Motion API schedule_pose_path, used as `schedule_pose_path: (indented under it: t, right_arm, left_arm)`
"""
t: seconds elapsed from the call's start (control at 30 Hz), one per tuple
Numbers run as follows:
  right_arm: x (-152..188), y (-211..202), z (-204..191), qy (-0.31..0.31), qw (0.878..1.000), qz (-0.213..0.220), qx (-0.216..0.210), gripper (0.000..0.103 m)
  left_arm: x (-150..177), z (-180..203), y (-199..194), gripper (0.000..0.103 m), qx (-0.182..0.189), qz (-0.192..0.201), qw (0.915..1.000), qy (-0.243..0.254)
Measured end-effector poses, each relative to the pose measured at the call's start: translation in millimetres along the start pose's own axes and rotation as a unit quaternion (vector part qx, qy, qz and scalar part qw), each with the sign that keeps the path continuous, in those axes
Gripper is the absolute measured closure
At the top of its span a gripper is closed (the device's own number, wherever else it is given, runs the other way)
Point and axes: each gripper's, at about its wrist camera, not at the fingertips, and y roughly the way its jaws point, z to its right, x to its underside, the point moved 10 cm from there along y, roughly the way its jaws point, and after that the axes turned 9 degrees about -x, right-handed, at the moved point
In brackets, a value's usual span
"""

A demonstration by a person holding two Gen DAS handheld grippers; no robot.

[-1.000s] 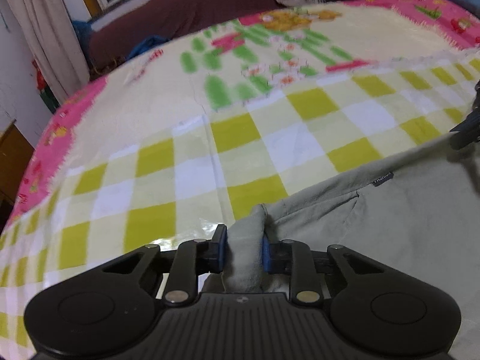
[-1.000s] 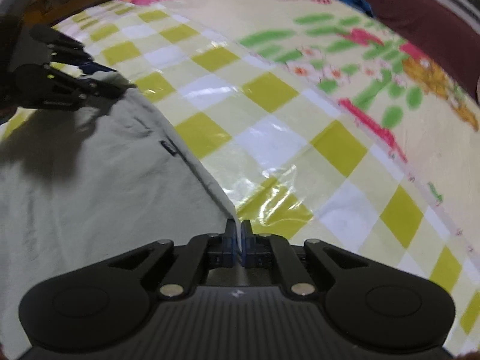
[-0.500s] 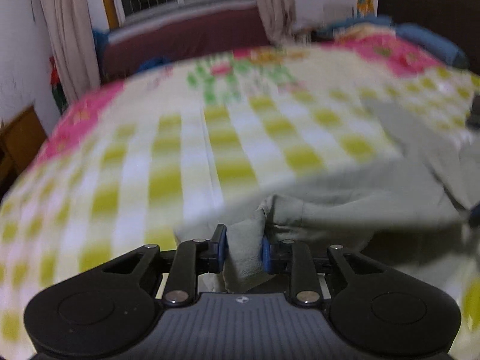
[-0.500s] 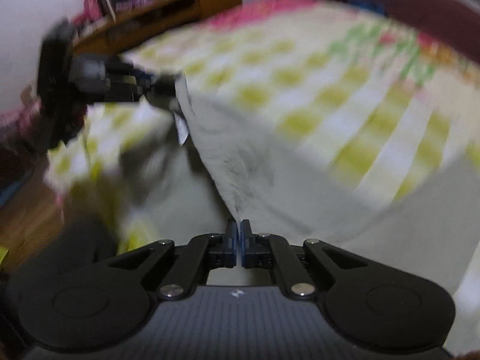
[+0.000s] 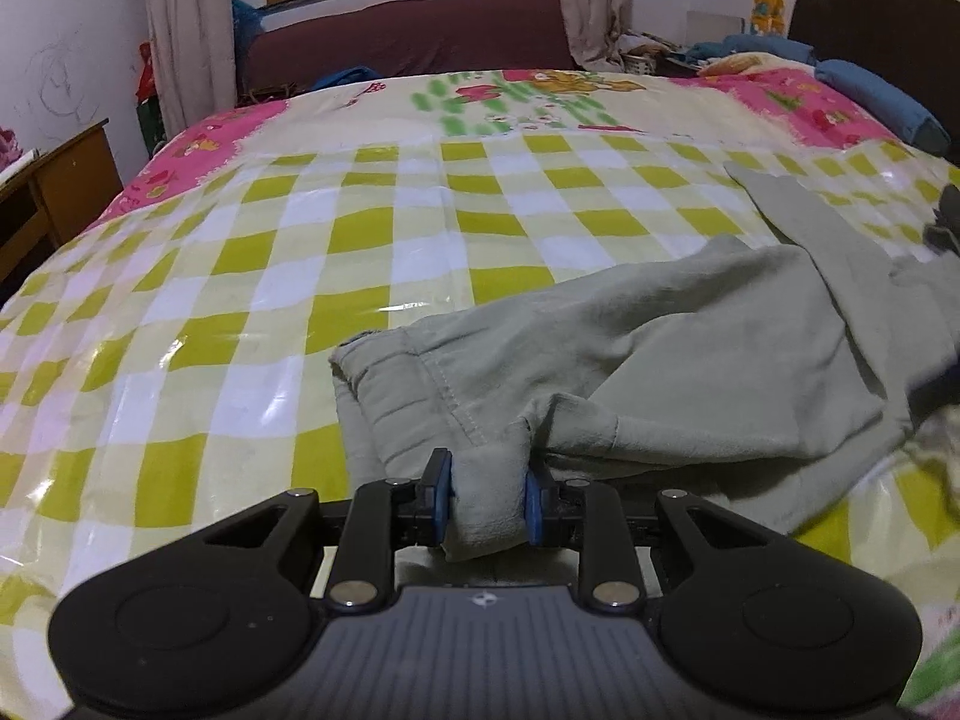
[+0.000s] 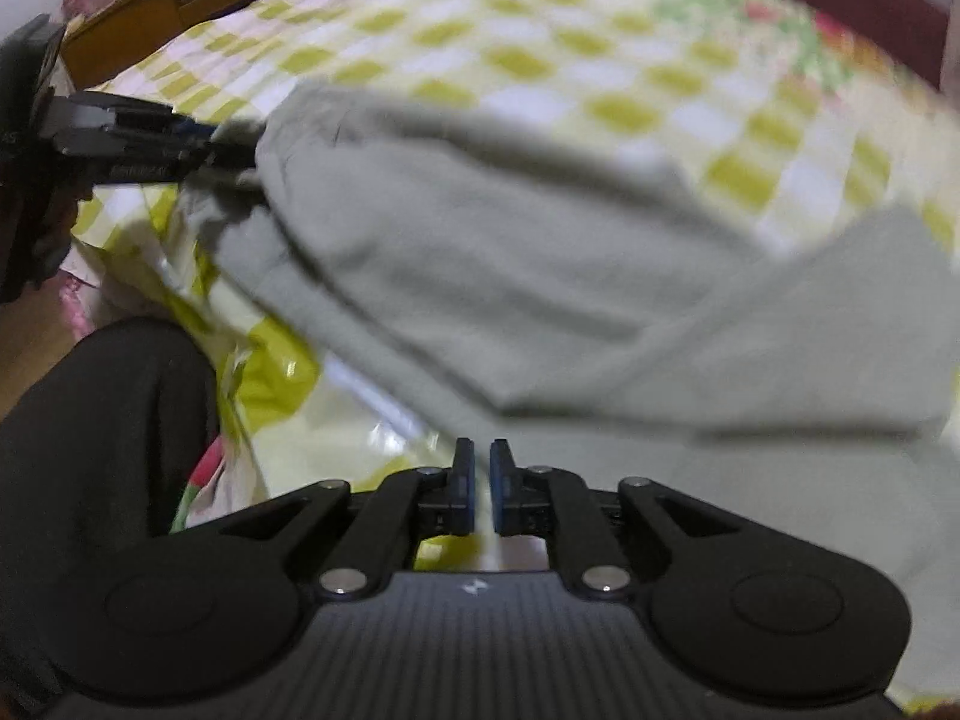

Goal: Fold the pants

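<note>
The pale grey-green pants (image 5: 690,330) lie folded over on the checked bed cover, waistband end towards the near side. My left gripper (image 5: 487,480) has a bunched fold of the pants between its blue pads (image 5: 441,495), which press on the cloth while the jaws ease slightly apart. From the right wrist, the left gripper (image 6: 198,138) shows at the far left, holding the pants (image 6: 480,252) at a corner. My right gripper (image 6: 480,468) hovers over the near edge of the cloth, its jaws opening, a narrow gap and nothing between them.
The yellow-and-white checked plastic sheet (image 5: 300,300) covers the bed. A wooden desk (image 5: 60,180) stands at the left, a blue pillow (image 5: 870,96) and dark headboard at the far right. A person's dark-clothed leg (image 6: 102,420) is beside the bed edge.
Both grippers pulled the pants' edge back across the bed, folding the cloth over itself. The right gripper then let go of the edge and its jaws parted. The left gripper still holds its fold.
</note>
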Motion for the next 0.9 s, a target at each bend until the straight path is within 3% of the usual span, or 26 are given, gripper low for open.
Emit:
schedule_pose_path:
  t: [0.07, 0.1, 0.13, 0.17, 0.3, 0.37, 0.4, 0.43, 0.53, 0.63, 0.73, 0.9]
  right_arm:
    - [-17.5, 5.7, -8.6, -0.048, 0.999, 0.01, 0.002, 0.077]
    - [-23.8, 10.3, -15.6, -0.07, 0.998, 0.01, 0.0, 0.052]
    - [-29.6, 17.2, -23.2, -0.097, 0.995, 0.011, -0.008, 0.037]
    - [-32.8, 23.5, -29.5, -0.121, 0.992, 0.016, -0.012, 0.036]
    - [-48.1, 55.0, -35.1, -0.166, 0.986, 0.022, 0.008, 0.042]
    - [-51.4, 67.7, -30.2, -0.142, 0.99, 0.012, 0.005, 0.069]
    - [-52.2, 74.3, -30.7, -0.121, 0.993, 0.003, -0.007, 0.095]
    - [-51.9, 76.3, -34.8, -0.105, 0.994, 0.0, -0.024, 0.1]
    - [-49.6, 68.4, -52.5, -0.118, 0.992, 0.008, -0.039, 0.1]
    - [-37.8, 70.5, -67.2, -0.128, 0.991, 0.003, -0.045, 0.1]
    - [-31.8, 81.2, -66.2, -0.099, 0.994, -0.007, -0.052, 0.098]
    - [-26.9, 59.6, -59.2, -0.052, 0.995, 0.01, -0.084, 0.095]
  left_arm:
    - [1.9, 0.4, -4.4, 0.058, 0.0, 0.004, 0.9999, 0.013]
    - [3.7, 1.7, -6.8, 0.058, -0.002, 0.003, 0.9997, 0.024]
    - [5.1, 2.7, -8.1, 0.055, -0.005, 0.002, 0.9994, 0.035]
    - [7.3, 3.4, -9.9, 0.053, -0.009, 0.003, 0.9989, 0.045]
    - [13.7, 3.7, -12.3, 0.049, -0.035, 0.006, 0.9966, 0.074]
    - [12.6, -2.5, -11.8, 0.048, -0.056, 0.01, 0.9957, 0.073]
    - [10.1, -6.8, -13.0, 0.049, -0.059, 0.014, 0.9961, 0.063]
    - [7.7, -11.0, -14.4, 0.05, -0.064, 0.019, 0.9963, 0.054]
    - [4.9, -17.9, -20.5, 0.053, -0.098, 0.038, 0.9926, 0.061]
    - [10.5, -19.2, -23.0, 0.05, -0.155, 0.062, 0.98, 0.108]
    - [32.8, -22.8, -11.3, 0.049, -0.152, 0.019, 0.9806, 0.122]
    - [58.4, -37.9, -14.2, 0.049, -0.165, -0.029, 0.9794, 0.113]
